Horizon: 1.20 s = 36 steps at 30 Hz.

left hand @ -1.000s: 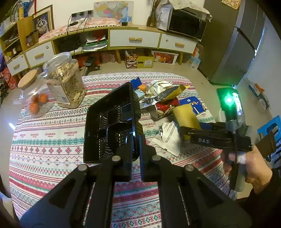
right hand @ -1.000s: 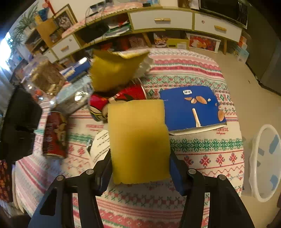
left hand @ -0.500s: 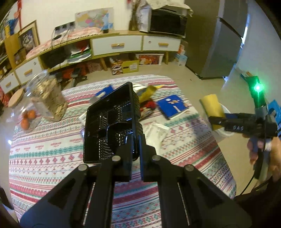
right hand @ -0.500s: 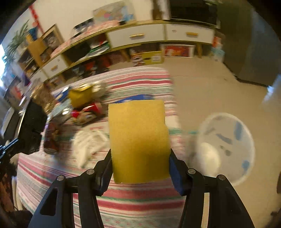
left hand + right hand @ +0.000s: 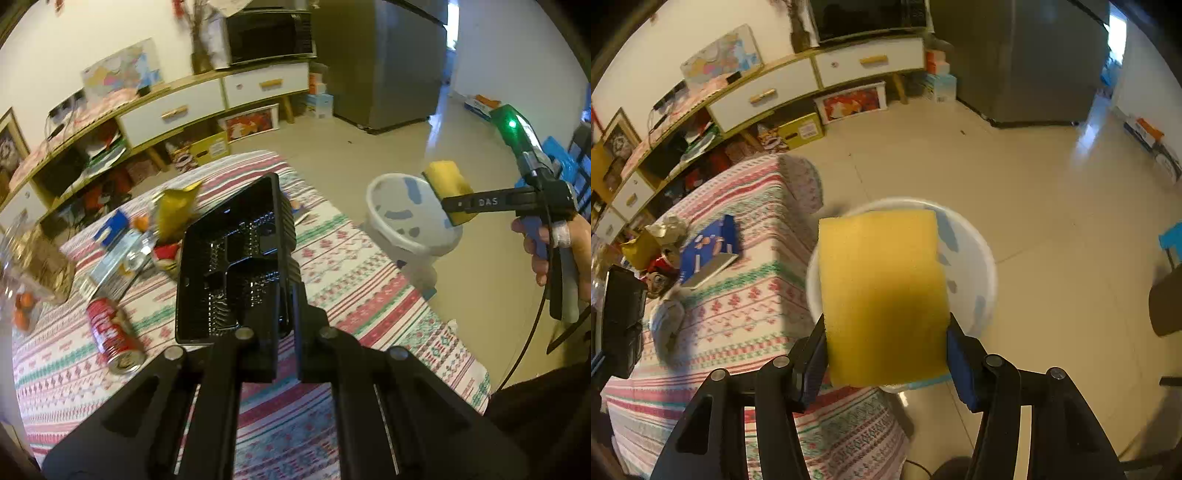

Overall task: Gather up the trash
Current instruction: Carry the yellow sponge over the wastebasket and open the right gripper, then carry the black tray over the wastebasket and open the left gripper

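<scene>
Two grippers: right gripper (image 5: 886, 354), marked "DAS", pinching yellow sponge (image 5: 882, 295) above white bin (image 5: 975, 266); left gripper (image 5: 286, 295) clamping black tray (image 5: 229, 258).

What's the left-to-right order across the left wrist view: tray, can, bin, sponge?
Red can → black tray → white bin → yellow sponge, clamped in the right gripper.

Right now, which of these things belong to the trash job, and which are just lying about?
Part of the job:
- yellow sponge in the right tongs
- black plastic tray in the left tongs
- white bin on the floor
- red can, yellow wrapper

Just lying about:
- glass jar
- cabinet
- fridge
</scene>
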Motion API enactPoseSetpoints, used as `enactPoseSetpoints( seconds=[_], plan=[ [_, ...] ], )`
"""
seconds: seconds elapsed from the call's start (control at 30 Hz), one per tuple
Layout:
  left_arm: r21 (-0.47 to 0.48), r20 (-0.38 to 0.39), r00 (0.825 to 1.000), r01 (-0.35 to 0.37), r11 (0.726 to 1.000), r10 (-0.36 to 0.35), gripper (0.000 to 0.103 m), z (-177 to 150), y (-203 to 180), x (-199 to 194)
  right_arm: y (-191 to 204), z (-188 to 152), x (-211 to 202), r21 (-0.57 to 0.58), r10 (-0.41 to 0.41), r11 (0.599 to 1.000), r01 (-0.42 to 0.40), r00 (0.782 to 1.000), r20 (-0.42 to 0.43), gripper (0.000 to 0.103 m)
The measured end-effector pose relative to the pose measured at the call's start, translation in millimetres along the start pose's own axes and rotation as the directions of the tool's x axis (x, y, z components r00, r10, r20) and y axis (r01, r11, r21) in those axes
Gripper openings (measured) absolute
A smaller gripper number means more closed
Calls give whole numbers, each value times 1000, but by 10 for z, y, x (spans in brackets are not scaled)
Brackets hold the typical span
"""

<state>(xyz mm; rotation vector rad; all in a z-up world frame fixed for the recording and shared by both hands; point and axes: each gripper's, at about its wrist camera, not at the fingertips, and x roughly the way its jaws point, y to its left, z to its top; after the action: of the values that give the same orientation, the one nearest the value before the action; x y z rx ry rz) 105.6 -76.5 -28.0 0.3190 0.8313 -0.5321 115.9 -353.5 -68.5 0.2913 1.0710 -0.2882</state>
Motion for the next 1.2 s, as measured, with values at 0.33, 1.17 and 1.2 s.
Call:
enactPoseSetpoints(
  seconds=[0.33,1.17,1.2],
  plan=[
    [128,36,997,61,990,-66,7,290,-610,228,-307,32,-175,83,52,995,-57,997,57,75],
    [262,-33,968,250,932,-250,8,793,-1820,993,-1151,-308,-584,101,-121,988,115,991,60,75],
    [258,-25,968,247,934,-249,16,802,-1812,996,-1168,-312,-582,102,-121,988,115,991,60,75]
  ],
)
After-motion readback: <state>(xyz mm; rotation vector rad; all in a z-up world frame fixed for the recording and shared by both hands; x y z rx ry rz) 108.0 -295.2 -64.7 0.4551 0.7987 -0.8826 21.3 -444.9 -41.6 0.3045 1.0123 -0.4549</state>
